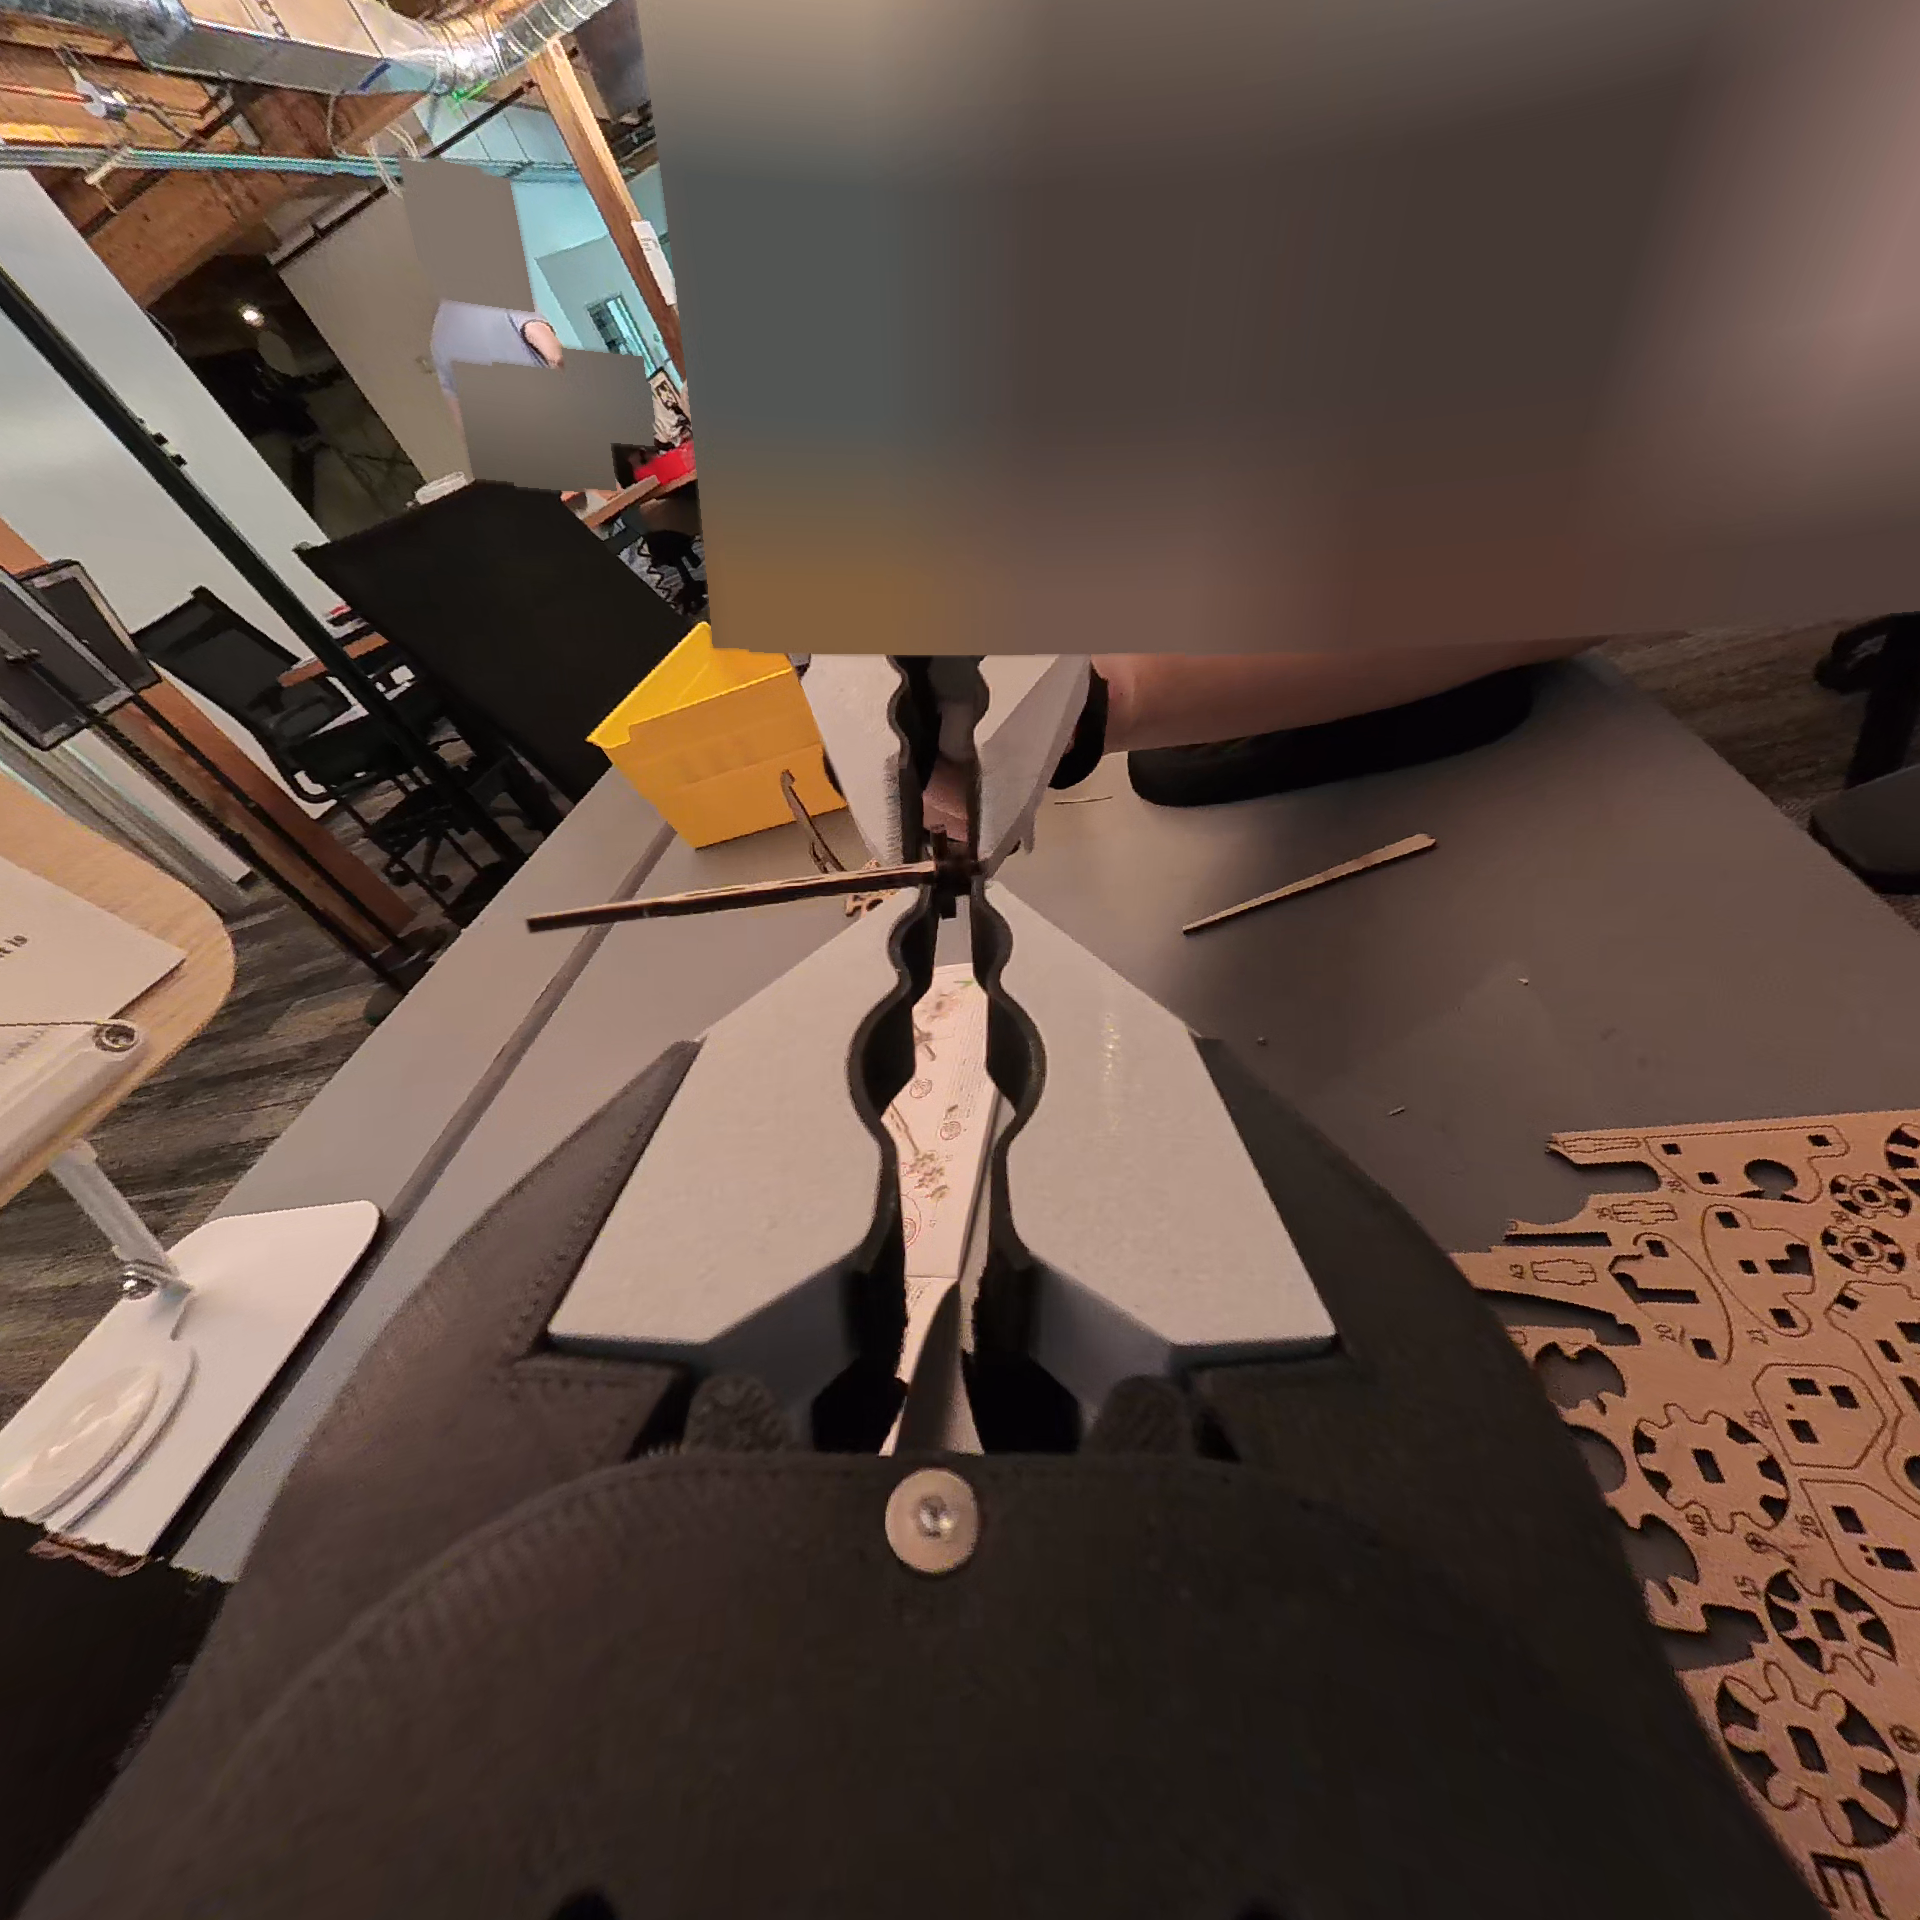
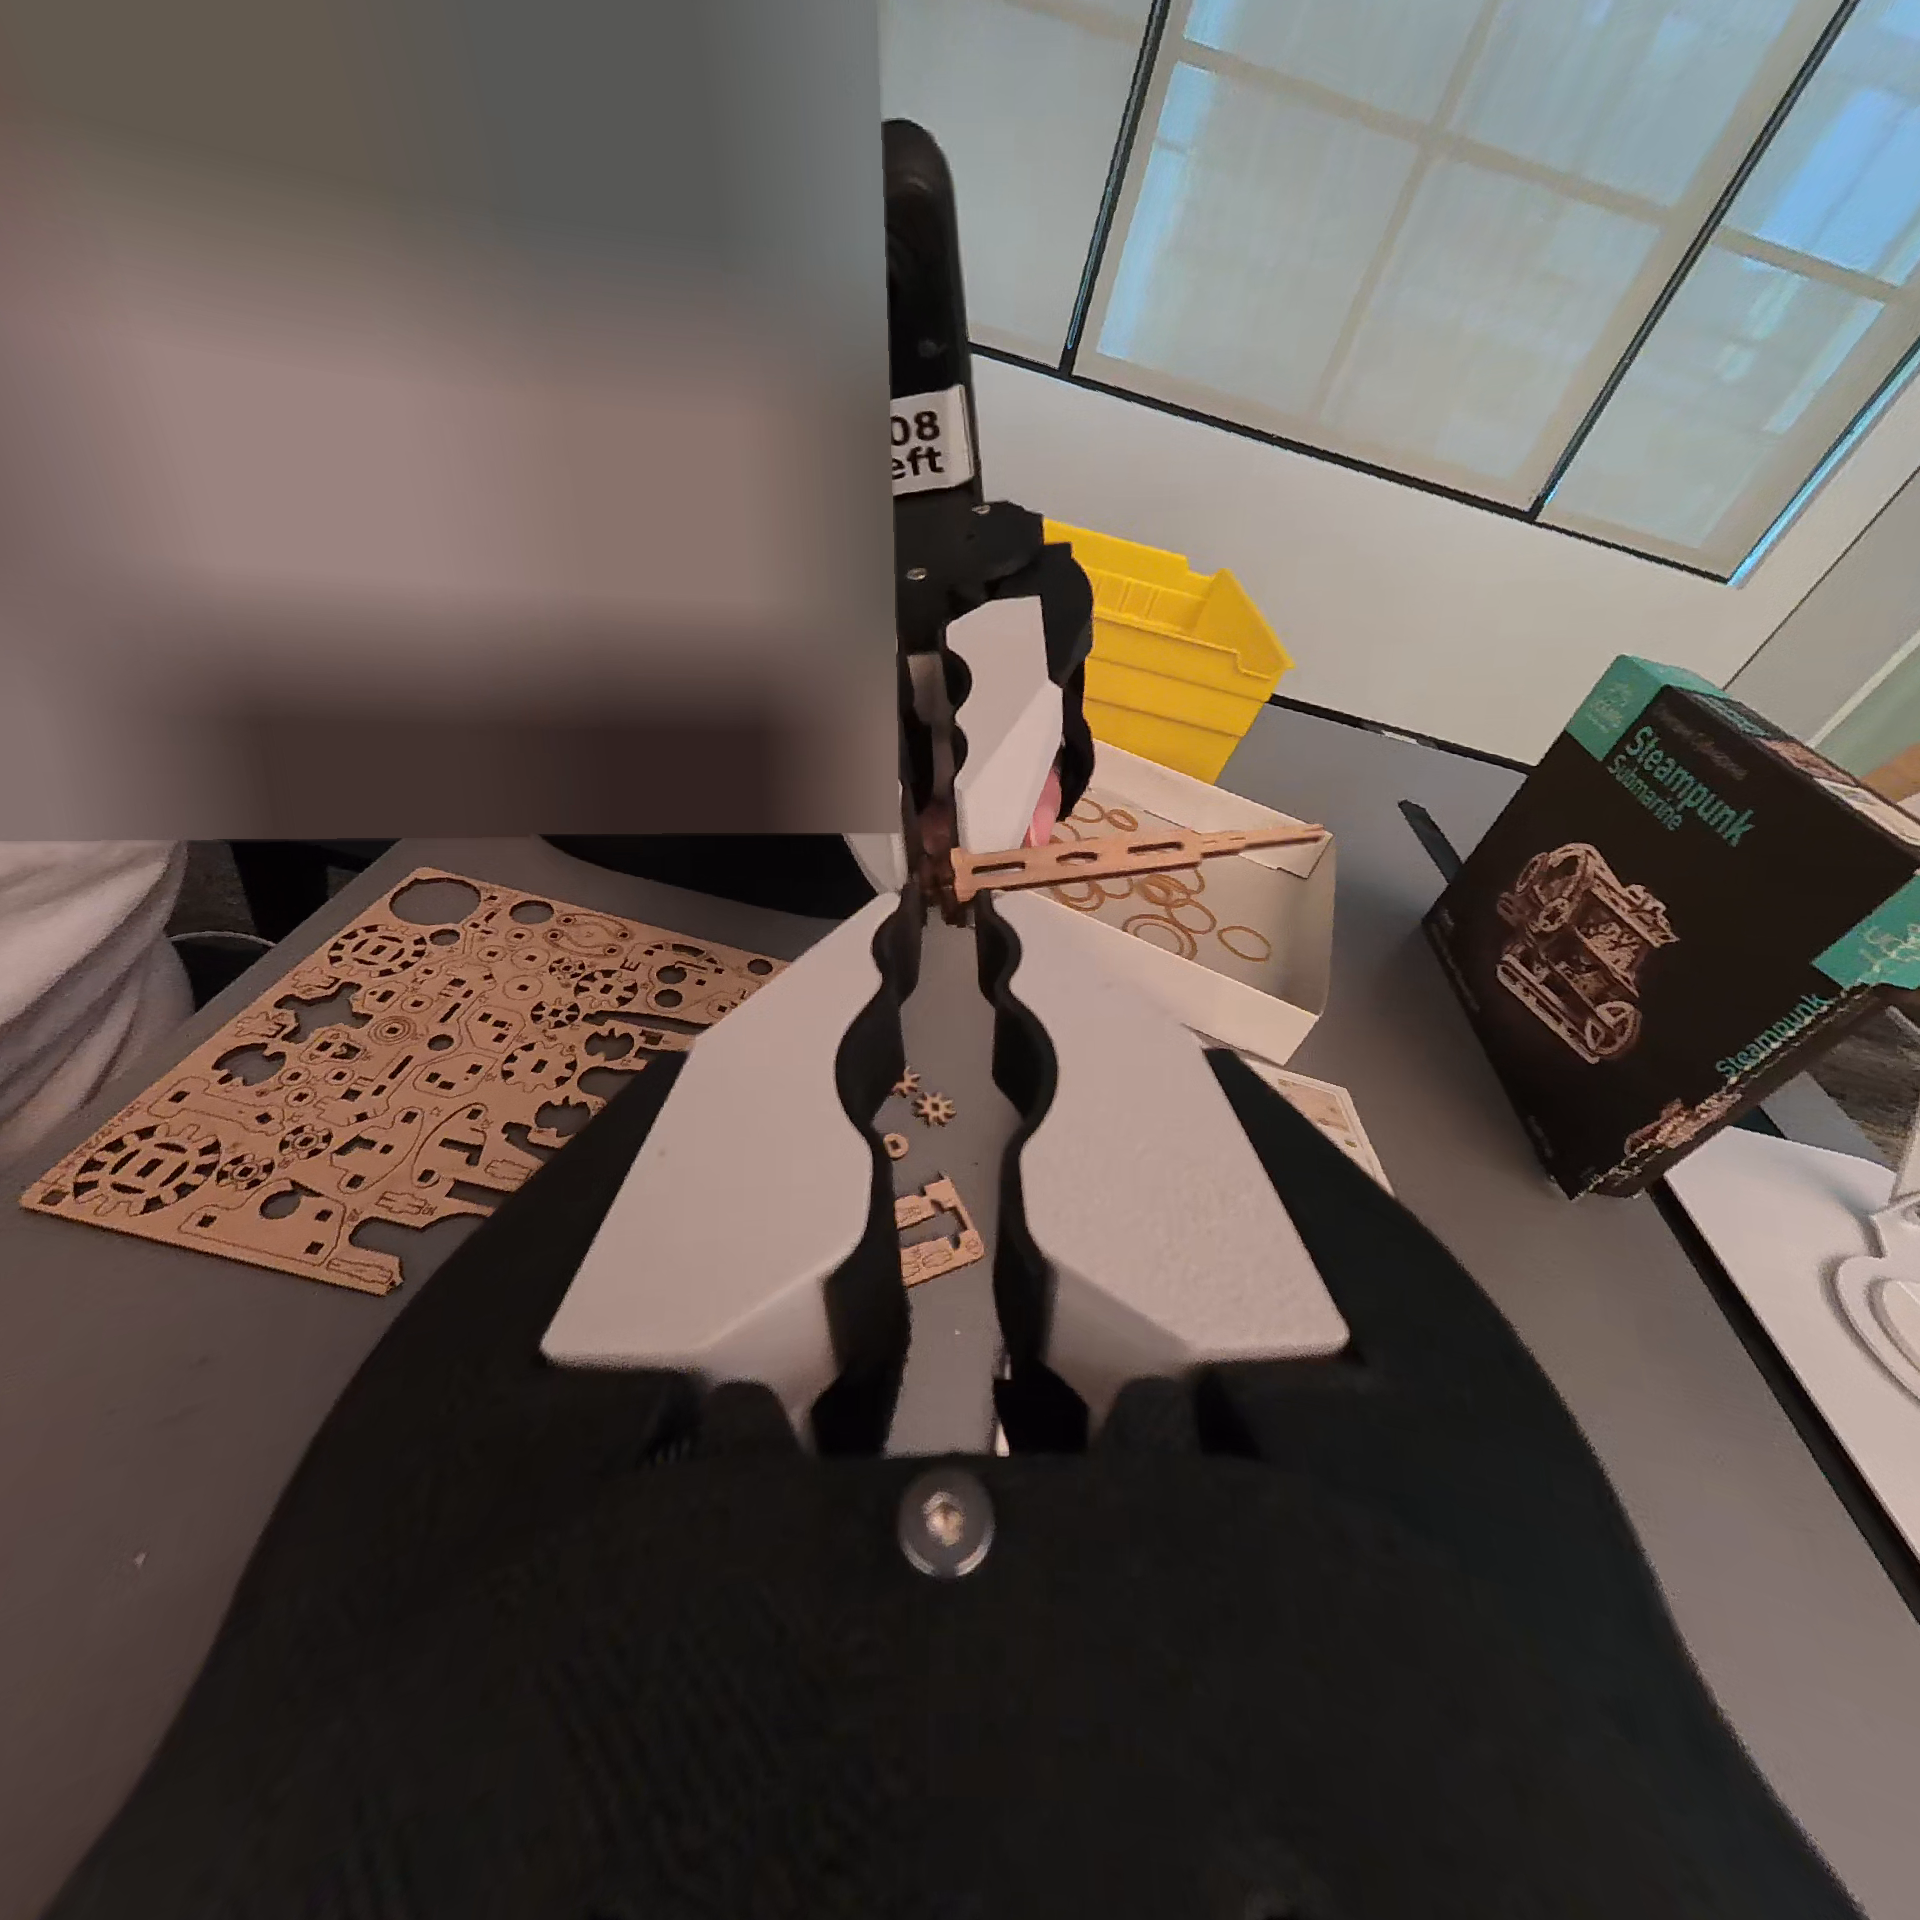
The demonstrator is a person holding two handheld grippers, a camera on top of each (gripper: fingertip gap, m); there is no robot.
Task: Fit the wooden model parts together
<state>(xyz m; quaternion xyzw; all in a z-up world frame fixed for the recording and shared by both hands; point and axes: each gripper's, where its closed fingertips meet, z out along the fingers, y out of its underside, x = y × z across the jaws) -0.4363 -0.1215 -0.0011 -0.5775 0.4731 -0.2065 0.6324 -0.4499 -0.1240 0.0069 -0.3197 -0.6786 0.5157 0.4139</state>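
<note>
The left tongs (image 1: 948, 902) and right tongs (image 2: 943, 906) meet tip to tip above the bench (image 1: 1455, 997), both nearly pressed together on the same small joint. The left tongs pinch the end of a slotted wooden strip (image 2: 1132, 860); in the left wrist view the strip (image 1: 727, 902) shows edge-on and runs out level to the left. The right tongs pinch a small wooden piece (image 2: 940, 883) at the strip's near end; whether the piece is fully seated on the strip cannot be told.

Under the right tongs a few loose wooden gears (image 2: 933, 1110) lie on the bench, with a small cut part (image 2: 940, 1236) just beside them. A punched wooden sheet (image 2: 343, 1081) lies flat to the left in the right wrist view. A white tray (image 2: 1247, 997) with rubber bands (image 2: 1174, 914) sits beyond the strip, and a yellow bin (image 2: 1174, 665) stands behind it. A dark model box (image 2: 1662, 935) stands tilted at the right. In the left wrist view a loose thin wooden stick (image 1: 1309, 883) lies on the bench to the right, well apart from the tongs, and a printed paper (image 1: 940, 1122) shows between the left fingers.
</note>
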